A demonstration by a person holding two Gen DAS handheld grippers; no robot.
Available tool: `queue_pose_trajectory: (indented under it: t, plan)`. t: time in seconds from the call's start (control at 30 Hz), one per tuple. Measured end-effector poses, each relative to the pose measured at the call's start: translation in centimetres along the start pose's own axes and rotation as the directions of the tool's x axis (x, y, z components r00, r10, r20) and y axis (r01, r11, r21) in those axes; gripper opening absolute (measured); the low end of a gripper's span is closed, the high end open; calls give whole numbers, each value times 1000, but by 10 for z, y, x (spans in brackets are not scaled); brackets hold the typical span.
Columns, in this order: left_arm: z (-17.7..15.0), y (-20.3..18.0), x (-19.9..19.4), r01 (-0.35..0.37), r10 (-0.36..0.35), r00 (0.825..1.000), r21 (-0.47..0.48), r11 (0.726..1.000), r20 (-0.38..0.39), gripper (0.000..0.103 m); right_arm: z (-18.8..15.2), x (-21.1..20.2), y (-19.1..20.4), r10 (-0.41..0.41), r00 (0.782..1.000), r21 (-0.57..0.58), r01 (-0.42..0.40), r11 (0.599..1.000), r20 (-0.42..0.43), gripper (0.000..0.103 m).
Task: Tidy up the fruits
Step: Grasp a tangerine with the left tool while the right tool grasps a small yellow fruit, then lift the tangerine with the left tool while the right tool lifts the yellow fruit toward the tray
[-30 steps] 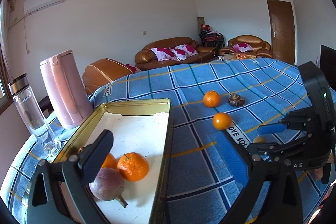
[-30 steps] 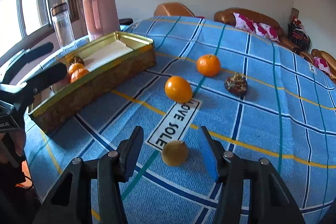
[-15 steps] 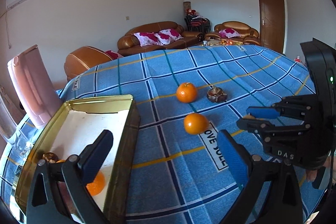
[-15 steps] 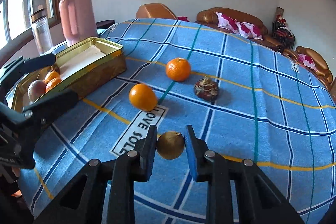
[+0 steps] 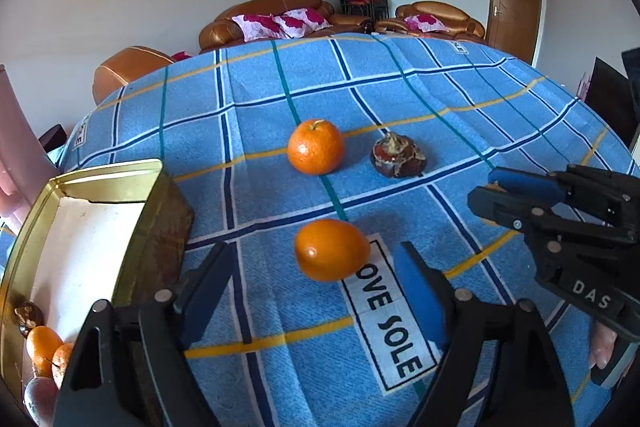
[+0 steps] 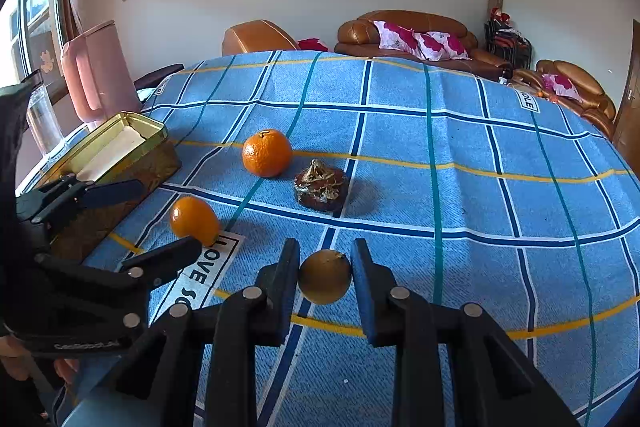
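Observation:
My right gripper [image 6: 325, 277] is shut on a small brownish-yellow fruit [image 6: 325, 275], held just above the blue checked tablecloth. My left gripper [image 5: 310, 291] is open, its jaws on either side of a near orange [image 5: 331, 249], not touching it. That orange also shows in the right wrist view [image 6: 194, 219]. A second orange [image 5: 316, 146] and a dark brown mangosteen [image 5: 398, 159] lie farther back. The gold tin tray [image 5: 136, 223] at left holds two oranges [image 5: 42, 345] and other fruits at its near end. The right gripper shows at the right of the left wrist view [image 5: 490, 189].
A pink kettle [image 6: 98, 67] and a clear glass bottle [image 6: 42, 119] stand behind the tray at the table's left edge. Brown sofas and a door lie beyond the table. A "LOVE SOLE" label [image 5: 390, 315] is printed on the cloth.
My right gripper closed on the brownish-yellow fruit and lifted it slightly. My left gripper moved from over the tray to the right, up to the near orange.

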State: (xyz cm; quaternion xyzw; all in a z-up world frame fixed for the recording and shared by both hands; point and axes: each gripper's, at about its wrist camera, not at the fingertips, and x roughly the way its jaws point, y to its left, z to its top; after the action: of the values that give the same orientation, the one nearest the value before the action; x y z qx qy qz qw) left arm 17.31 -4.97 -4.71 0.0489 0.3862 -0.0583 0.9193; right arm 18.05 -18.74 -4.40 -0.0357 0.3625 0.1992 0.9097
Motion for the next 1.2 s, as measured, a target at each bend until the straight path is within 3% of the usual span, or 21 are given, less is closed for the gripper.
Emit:
queue_pose_trajectory:
  t: [0.17, 0.23, 0.43, 0.83, 1.2]
  plan:
    - [2, -3, 13, 45, -45, 998, -1, 999, -54, 50, 0, 8, -1, 40, 998, 8, -40, 999, -39, 28]
    - [2, -5, 14, 58, -57, 996, 6, 998, -63, 44, 0, 13, 1, 56, 996, -1, -56, 998, -63, 28]
    - [3, 0, 15, 86, -87, 994, -19, 996, -61, 44, -2, 18, 3, 66, 993, -6, -67, 998, -93, 28]
    - [3, -1, -8, 90, -89, 994, -3, 996, 57, 44, -1, -11, 16, 50, 998, -83, -46, 995, 49, 28]
    - [2, -1, -24, 62, -62, 989, 9, 998, 135, 44, -3, -28, 20, 80, 986, -119, -63, 991, 148, 28]
